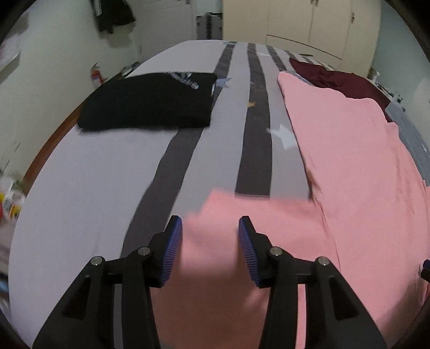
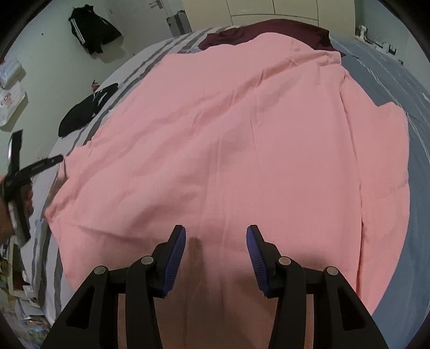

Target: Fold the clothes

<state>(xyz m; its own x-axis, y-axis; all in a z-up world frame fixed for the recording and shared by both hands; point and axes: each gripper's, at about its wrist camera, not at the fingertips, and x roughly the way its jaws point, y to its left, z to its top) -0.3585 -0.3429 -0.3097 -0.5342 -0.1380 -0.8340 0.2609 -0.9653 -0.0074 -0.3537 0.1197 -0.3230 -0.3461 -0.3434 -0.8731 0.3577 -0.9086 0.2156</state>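
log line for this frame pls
left gripper: open, over pink garment | right gripper: open, over it | black garment: folded

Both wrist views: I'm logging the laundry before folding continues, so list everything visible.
pink garment: one, pink, spread flat over the bed's right half
black garment: one, black, folded, bed's left side
maroon garment: one, dark red, crumpled beyond the pink one
bed sheet: one, grey with dark stripes
black clothing: one, hanging on the wall
wardrobe: one, cream, far end
left claw: open, above the pink edge
right claw: open, above the pink garment
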